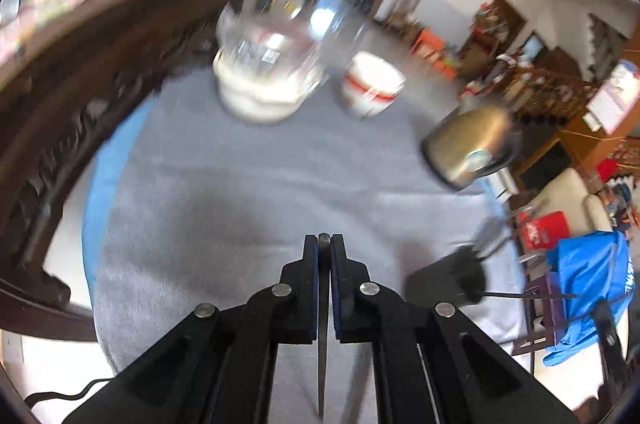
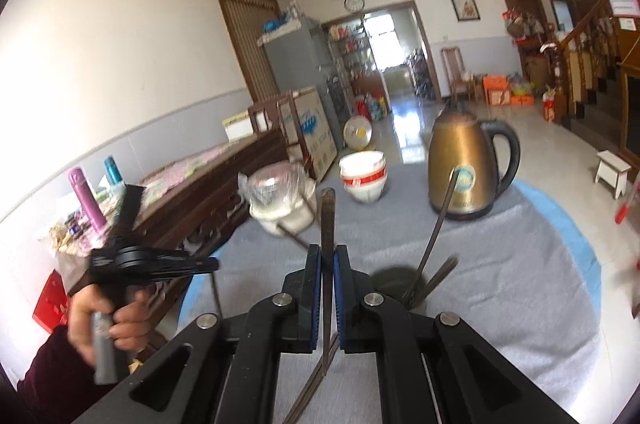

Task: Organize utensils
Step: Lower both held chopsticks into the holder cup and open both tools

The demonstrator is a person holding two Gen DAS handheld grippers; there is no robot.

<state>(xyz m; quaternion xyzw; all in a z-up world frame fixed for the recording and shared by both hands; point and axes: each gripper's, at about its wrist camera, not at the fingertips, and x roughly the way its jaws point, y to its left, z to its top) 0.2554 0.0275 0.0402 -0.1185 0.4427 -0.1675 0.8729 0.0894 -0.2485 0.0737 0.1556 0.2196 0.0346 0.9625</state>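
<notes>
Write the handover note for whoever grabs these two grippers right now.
Left gripper: shut on a thin utensil, held above the grey cloth.
Right gripper: shut on a dark flat utensil, possibly paired sticks.
Holder: dark cup on the cloth, in front of the kettle, already holding a few utensils.
Done: some utensils are in the holder.
Left: both held pieces are not yet in the holder. Bowls stand at the far edge.
</notes>
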